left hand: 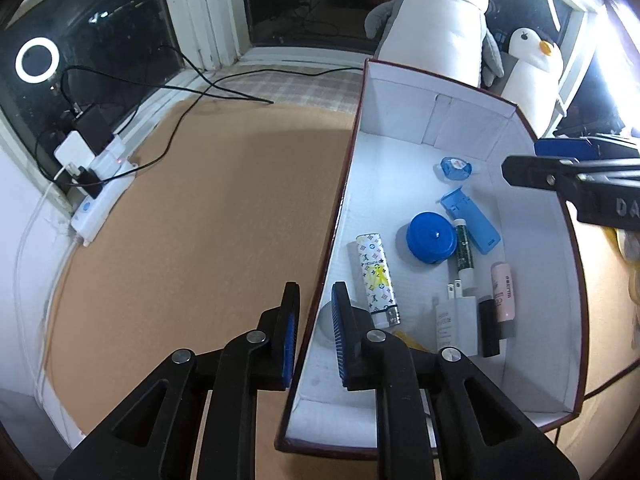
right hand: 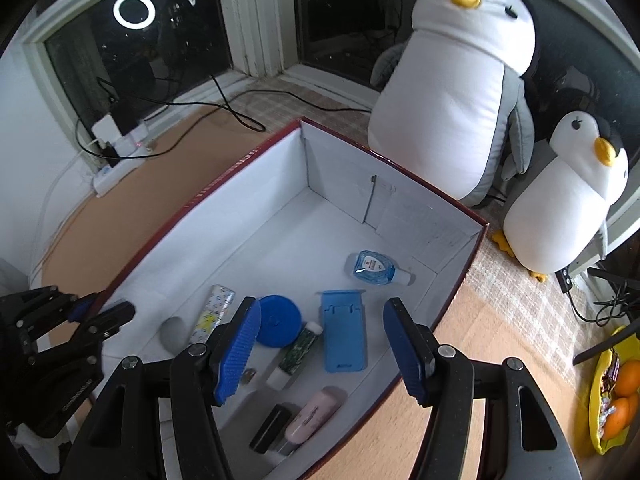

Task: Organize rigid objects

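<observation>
Both wrist cameras look steeply down along their own fingers, close over the white-lined box (left hand: 532, 216): the left from astride its left wall, the right from above its near right side, sharing the box interior and window (right hand: 132, 52).

Box (right hand: 248, 156): white interior, dark red rim. Round case (right hand: 278, 326), centre frame: blue. Phone stand (right hand: 344, 336): light blue. Lighter (left hand: 376, 276): white, multicoloured monogram print. Tube (right hand: 314, 414), lower centre: pale pink. Tabletop (left hand: 200, 220): tan.

Round case (right hand: 278, 326) inside box (right hand: 240, 160)
</observation>
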{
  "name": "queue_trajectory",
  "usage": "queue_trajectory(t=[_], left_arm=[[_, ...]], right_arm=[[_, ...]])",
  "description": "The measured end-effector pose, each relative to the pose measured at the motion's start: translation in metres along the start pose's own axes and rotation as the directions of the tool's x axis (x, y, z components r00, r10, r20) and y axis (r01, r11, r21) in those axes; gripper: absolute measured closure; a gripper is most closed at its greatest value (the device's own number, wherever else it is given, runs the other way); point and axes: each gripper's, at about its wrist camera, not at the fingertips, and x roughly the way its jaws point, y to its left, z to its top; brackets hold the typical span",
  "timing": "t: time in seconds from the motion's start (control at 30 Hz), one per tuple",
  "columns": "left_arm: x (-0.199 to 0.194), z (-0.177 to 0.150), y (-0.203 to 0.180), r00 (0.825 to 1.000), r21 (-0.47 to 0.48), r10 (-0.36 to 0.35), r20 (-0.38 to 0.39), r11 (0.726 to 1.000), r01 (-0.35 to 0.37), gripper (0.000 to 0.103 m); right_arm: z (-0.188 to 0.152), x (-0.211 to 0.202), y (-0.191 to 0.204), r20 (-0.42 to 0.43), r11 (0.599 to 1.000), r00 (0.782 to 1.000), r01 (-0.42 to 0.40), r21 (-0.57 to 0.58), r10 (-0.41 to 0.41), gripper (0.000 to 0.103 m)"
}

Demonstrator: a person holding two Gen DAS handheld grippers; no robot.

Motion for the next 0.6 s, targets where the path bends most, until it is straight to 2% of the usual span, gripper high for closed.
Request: queue_trajectory(t=[0.33,0.47,0.57,0.6], left_arm=[[-0.018,-0.002,0.001,0.999,-0.006,-0.021,0.033,1.000,0.021,0.084],[-0.028,-0.004,0.004,0.998,-0.010,-0.032,0.055,0.999,0.032,0.060],[-0.038,-0.007,0.005,0.997,-0.017,-0.037,0.074,0.999,0.038,0.058],[-0.042,-0.008,0.005,0.996,-0.020,-0.040,0.079,0.999,0.041,0.052]], right_arm=[[-0.023,-0.044,0.021,0.074,1.000,0.997,0.027,-0.009,-0.027,0.040],[-0.037,-0.061,0.028,0.106,0.999,0.993,0.047,0.003,-0.047,0.038],[-0.049,-0.074,0.029,0.131,0.998,0.990,0.050,0.030,-0.054,0.036],[-0.053,-0.079,0.029,0.140,0.998,0.989,0.052,0.040,-0.057,0.035]])
